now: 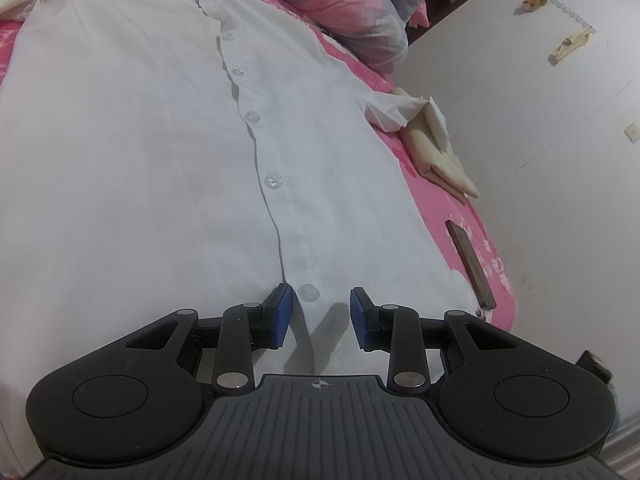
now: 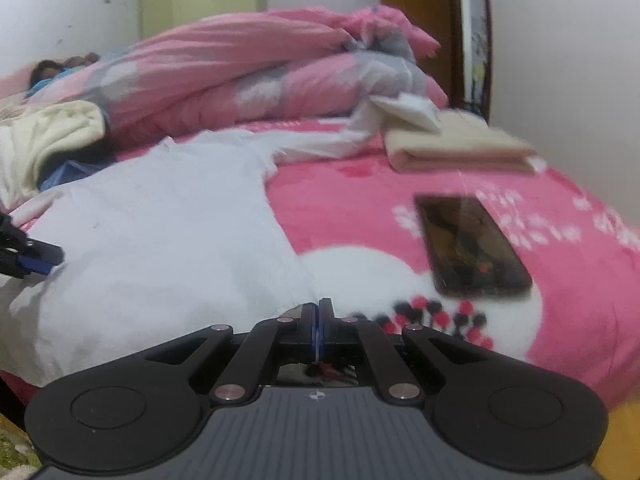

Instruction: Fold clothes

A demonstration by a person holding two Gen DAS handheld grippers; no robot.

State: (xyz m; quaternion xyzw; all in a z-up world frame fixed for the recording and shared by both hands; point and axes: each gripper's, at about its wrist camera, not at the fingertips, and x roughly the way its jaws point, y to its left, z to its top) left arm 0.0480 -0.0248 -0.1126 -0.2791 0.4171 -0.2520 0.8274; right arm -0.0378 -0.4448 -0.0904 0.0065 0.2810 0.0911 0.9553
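My right gripper [image 2: 319,312] is pressed together at the near hem corner of the white shirt [image 1: 140,140] spread flat on the bed, my left gripper [image 1: 320,316] spread above the hem; I fear dragging could hit the phone [image 2: 472,246] at right.

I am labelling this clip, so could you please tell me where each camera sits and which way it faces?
Left wrist: on the left gripper, at the hem of the white shirt, looking up its button placket; both open fingers show.
Right wrist: on the right gripper, low at the bed edge, facing the duvet; fingers shut at the shirt's corner.
Shared: the shirt, the phone, the folded beige cloth; the right view also catches the left gripper.
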